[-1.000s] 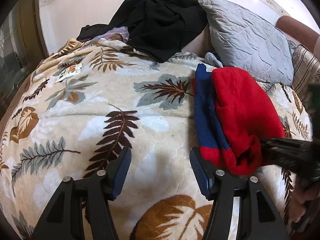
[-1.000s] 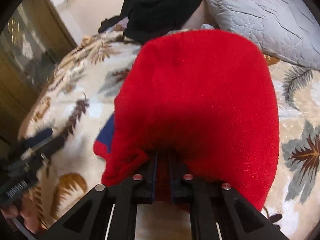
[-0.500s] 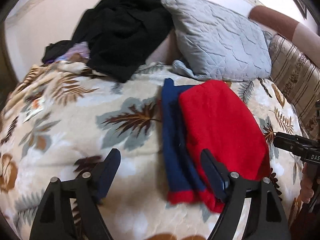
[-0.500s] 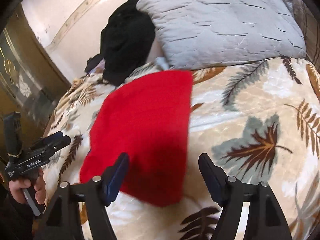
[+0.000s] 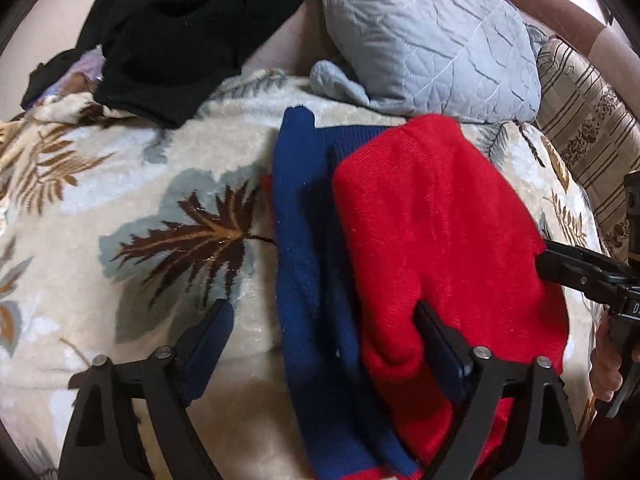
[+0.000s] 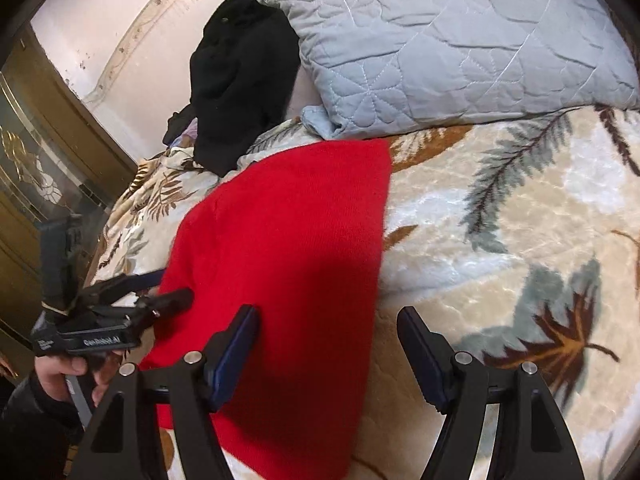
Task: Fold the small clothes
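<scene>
Two grippers, one small knit, so not much to juggle. Starting big: leaf-print blanket [image 5: 80, 280] under everything, plush and soft, so expect some sink when pressing down. Grey quilted pillow [image 5: 432, 40] well beyond the fingertips, black pile of clothes [image 5: 180, 28] also far beyond and off toward the left-hand finger's side. Leave both alone.

Red-and-blue knit [image 5: 432, 240] lying flat on the blanket, red half folded over the blue, with a blue strip [image 5: 304, 240] peeking out along one side.

Left gripper [image 5: 322, 312]: jaws opening, already wide apart, clamped on nothing. Blue strip between the fingers and below them, red layer under the right-hand finger.

Right gripper [image 6: 328, 316]: fingers spread too, holding nothing. Long red edge running between them, left-hand finger over red, right-hand one over bare blanket.

Looks like one fold done and another to go, judging only from the lie of the cloth. For doing it well:
- Go for the near hem with both grippers.
- Drop the fingers straight down, slipping one pad under all the layers.
- Pinch red and blue together, not just the top sheet.
- Lift low, carry toward the pillow end, and match the edges.
- Let go only once flat.

Watch for pinching blanket pile along with the knit. Probably worth tucking in that blue overhang first.
</scene>
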`<state>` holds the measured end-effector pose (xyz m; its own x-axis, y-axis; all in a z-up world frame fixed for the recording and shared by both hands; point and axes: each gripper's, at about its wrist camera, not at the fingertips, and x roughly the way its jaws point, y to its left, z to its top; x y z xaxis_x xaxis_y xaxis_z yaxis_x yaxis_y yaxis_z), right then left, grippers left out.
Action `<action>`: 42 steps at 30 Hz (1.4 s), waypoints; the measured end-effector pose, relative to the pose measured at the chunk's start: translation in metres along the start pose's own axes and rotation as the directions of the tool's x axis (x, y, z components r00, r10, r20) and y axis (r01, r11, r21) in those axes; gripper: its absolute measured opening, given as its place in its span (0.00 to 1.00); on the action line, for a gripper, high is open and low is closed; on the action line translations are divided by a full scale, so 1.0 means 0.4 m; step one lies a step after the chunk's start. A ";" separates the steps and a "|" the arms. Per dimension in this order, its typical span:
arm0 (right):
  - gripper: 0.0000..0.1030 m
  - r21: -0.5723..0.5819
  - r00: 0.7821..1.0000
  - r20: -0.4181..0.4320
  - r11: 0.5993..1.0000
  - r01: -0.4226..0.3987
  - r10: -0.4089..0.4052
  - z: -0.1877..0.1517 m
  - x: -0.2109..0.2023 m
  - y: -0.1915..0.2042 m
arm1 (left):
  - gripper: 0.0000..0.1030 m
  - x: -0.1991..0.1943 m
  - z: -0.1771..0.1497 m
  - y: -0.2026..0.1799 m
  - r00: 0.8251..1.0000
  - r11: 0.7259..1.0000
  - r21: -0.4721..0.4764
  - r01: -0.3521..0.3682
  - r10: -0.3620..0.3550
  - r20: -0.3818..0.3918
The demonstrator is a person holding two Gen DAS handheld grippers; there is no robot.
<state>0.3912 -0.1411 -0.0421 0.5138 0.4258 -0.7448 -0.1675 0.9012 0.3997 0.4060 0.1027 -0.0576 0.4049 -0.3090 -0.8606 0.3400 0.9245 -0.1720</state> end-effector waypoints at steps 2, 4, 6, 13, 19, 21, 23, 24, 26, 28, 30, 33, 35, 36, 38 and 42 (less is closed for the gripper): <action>0.73 0.006 1.000 -0.013 1.000 -0.010 0.010 0.008 0.020 -0.002 | 0.92 0.023 0.002 0.013 0.999 0.999 -0.015 0.040 -0.041 -0.032; 0.74 0.009 0.999 -0.024 1.000 -0.022 0.022 0.010 0.034 -0.001 | 0.97 0.041 -0.001 0.028 0.996 0.997 -0.033 0.074 -0.075 -0.045; 0.76 0.013 0.999 -0.036 1.000 -0.027 0.027 0.010 0.048 -0.003 | 0.97 0.047 -0.004 0.033 0.995 0.995 -0.037 0.093 -0.094 -0.036; 0.79 0.061 0.992 -0.071 0.993 -0.097 0.102 -0.006 0.080 -0.035 | 0.70 0.046 -0.006 0.024 0.987 0.987 -0.004 0.159 -0.159 -0.016; 0.79 0.115 0.970 -0.125 0.974 -0.195 0.209 -0.019 0.114 -0.043 | 0.52 0.043 -0.003 0.028 0.970 0.970 -0.028 0.241 -0.241 -0.033; 0.83 0.131 0.967 -0.128 0.970 -0.205 0.221 -0.019 0.123 -0.047 | 0.52 0.044 -0.011 0.037 0.965 0.965 -0.042 0.258 -0.260 -0.032; 0.84 0.138 0.964 -0.134 0.968 -0.212 0.230 -0.021 0.134 -0.050 | 0.52 0.046 -0.013 0.041 0.961 0.961 -0.054 0.272 -0.274 -0.031; 0.84 0.146 0.962 -0.134 0.965 -0.219 0.238 -0.022 0.140 -0.052 | 0.52 0.048 -0.013 0.044 0.959 0.958 -0.057 0.280 -0.283 -0.032; 0.84 0.141 0.961 -0.137 0.965 -0.221 0.240 -0.018 0.146 -0.051 | 0.51 0.052 -0.013 0.049 0.954 0.954 -0.064 0.294 -0.297 -0.036; 0.84 0.135 0.961 -0.141 0.967 -0.218 0.237 -0.014 0.149 -0.049 | 0.48 0.054 -0.011 0.055 0.950 0.949 -0.068 0.308 -0.311 -0.039; 0.78 0.113 0.965 -0.142 0.972 -0.207 0.222 -0.010 0.152 -0.039 | 0.43 0.054 -0.010 0.061 0.945 0.945 -0.070 0.320 -0.324 -0.041; 0.69 0.108 0.963 -0.144 0.971 -0.213 0.227 -0.007 0.151 -0.033 | 0.39 0.044 -0.008 0.063 0.943 0.943 -0.059 0.326 -0.329 -0.045; 0.65 0.100 0.964 -0.142 0.972 -0.212 0.225 -0.006 0.148 -0.029 | 0.37 0.036 -0.005 0.056 0.948 0.949 -0.043 0.313 -0.315 -0.045; 0.63 0.097 0.964 -0.141 0.973 -0.212 0.224 -0.005 0.145 -0.029 | 0.36 0.032 -0.005 0.052 0.951 0.952 -0.036 0.306 -0.307 -0.043; 0.59 0.099 0.964 -0.139 0.972 -0.213 0.225 -0.004 0.139 -0.035 | 0.35 0.026 -0.005 0.047 0.954 0.954 -0.030 0.297 -0.298 -0.035; 0.55 0.067 0.969 -0.140 0.978 -0.197 0.205 0.001 0.132 -0.023 | 0.32 0.011 -0.009 0.051 0.955 0.954 -0.034 0.296 -0.297 -0.011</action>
<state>0.4202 -0.1269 -0.0848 0.3455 0.6082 -0.7146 -0.2089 0.7923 0.5733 0.4115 0.1210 -0.0666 0.2764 -0.5671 -0.7759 0.4155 0.7985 -0.4356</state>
